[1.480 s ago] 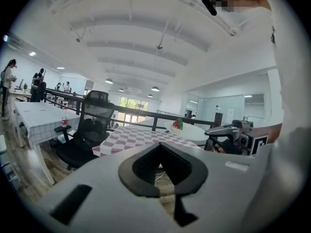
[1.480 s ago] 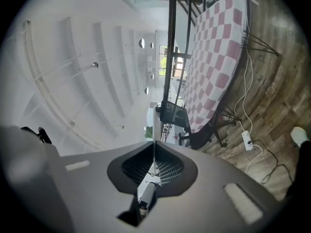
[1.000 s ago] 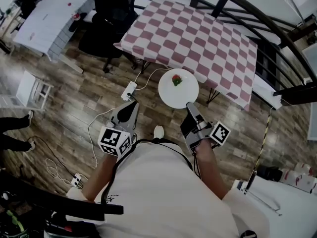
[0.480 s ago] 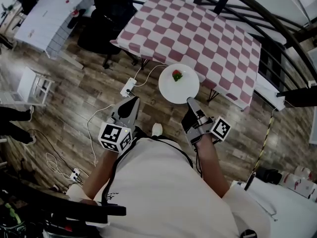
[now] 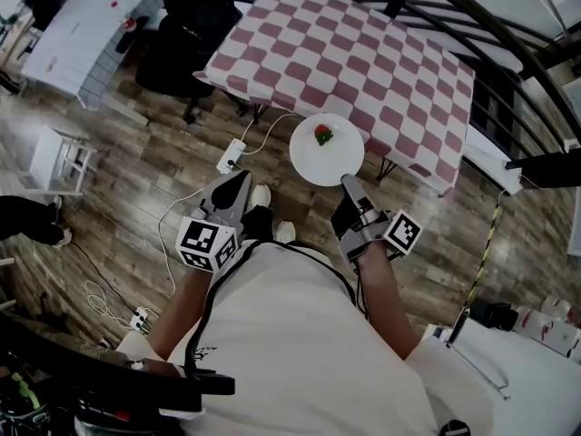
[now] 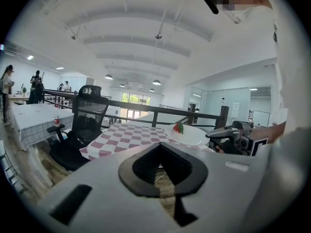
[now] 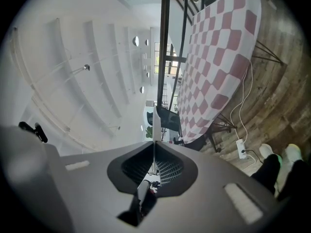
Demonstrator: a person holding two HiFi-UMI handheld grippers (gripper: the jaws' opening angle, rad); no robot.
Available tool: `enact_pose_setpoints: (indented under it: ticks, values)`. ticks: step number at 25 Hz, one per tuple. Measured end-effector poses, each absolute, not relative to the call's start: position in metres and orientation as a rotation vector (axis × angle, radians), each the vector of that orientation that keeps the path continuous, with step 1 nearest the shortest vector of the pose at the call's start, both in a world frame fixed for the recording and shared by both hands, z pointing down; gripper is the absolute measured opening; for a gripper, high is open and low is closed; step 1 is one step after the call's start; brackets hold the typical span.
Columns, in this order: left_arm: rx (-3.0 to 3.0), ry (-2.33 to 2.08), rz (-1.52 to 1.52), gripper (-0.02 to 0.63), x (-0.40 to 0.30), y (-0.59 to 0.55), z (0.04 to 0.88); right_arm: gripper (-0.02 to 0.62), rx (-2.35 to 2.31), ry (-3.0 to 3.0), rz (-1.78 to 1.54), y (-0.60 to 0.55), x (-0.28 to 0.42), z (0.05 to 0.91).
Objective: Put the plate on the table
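Room: open office, brown wood-plank floor (image 5: pixel 118 198), white vaulted ceiling, black metal railing (image 5: pixel 472 25) behind the table.
Table: square table under a pink-and-white checked cloth (image 5: pixel 354 53), ahead of the person. Black office chair (image 5: pixel 186 34) at its left corner.
Floor clutter: white power strip (image 5: pixel 232 155) with a white cable, just beside the table's near edge.
Plate: round white plate (image 5: pixel 313 162), held in the air and roughly level at the near edge of the table, not set down. From the head view it overlaps that edge.
Food: small red-and-green piece of food (image 5: pixel 323 134) on the far half of the plate.
Right gripper: grey two-jaw right gripper (image 5: pixel 346 185), jaws clamped on the plate's near rim. Its own view shows the plate edge-on as a thin white line pinched between the pads.
Right arm pose: bare forearm reaches forward from the white shirt (image 5: pixel 300 334), gripper about level and rolled onto its side, marker cube (image 5: pixel 402 232) turned outward to the right.
Left gripper: grey two-jaw left gripper (image 5: pixel 241 182), jaw tips together, nothing between them.
Left arm pose: bare forearm forward on the left side, gripper tilted slightly down toward the floor in front of the table, well apart from the plate.
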State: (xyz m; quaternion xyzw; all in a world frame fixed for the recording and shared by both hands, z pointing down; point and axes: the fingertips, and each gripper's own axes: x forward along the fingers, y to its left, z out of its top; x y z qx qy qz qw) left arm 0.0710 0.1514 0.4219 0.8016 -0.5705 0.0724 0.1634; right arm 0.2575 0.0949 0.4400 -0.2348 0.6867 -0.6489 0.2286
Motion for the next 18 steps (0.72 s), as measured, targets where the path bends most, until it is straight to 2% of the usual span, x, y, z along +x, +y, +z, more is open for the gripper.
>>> enact_pose_setpoints:
  ticks: [9,18]
  values:
    - [2.326,-1.625,0.215,0.008,0.071,0.128,0.414,0.017,-0.628,1.889,-1.776,0.082,0.252,0.44]
    - [2.316,-1.623,0.2,0.007,0.043,0.098,0.428,0.017,-0.622,1.894,-1.78,0.053,0.22,0.447]
